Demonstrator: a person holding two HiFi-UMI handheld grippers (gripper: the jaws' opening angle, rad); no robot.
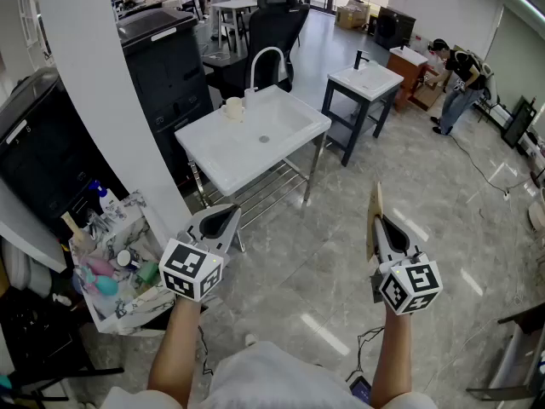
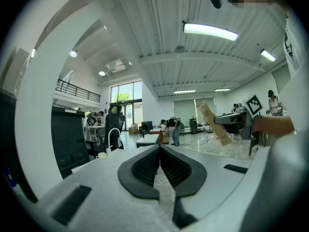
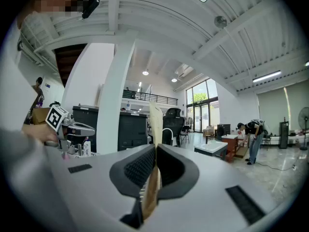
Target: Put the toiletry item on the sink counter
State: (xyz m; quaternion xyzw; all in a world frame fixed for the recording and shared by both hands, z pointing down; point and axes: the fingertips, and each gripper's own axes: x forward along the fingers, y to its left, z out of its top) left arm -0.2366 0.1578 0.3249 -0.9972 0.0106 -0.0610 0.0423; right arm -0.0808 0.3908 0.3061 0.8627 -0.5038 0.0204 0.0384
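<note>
Since the sink desk [image 1: 285,113] lies well ahead of both claws, step in hand: carrying the toiletry item to it; I judge the task early, nothing placed yet.
Toiletry item [image 1: 375,216]: flat tan tube or packet, in the air above the floor, well apart from the desk, standing up out of the right claw.
Right claw [image 1: 383,227]: pinching the item's lower end.
Left claw [image 1: 224,220]: pressed together, nothing in it.
Doing it well: keep the pinch firm, since a thin item may swing. Aim for the flat rim along the desk's near edge, clear of the tap [image 1: 262,58] and the cup [image 1: 232,107] at the far left corner. Let go only once the item rests.
Head view only: the desk's layout, and a bin of toiletries [image 1: 128,318] on the floor at left.
Right gripper view only: the pads [image 3: 140,166] clamped on the item.
Left gripper view only: the item's broad printed face, tilted.
</note>
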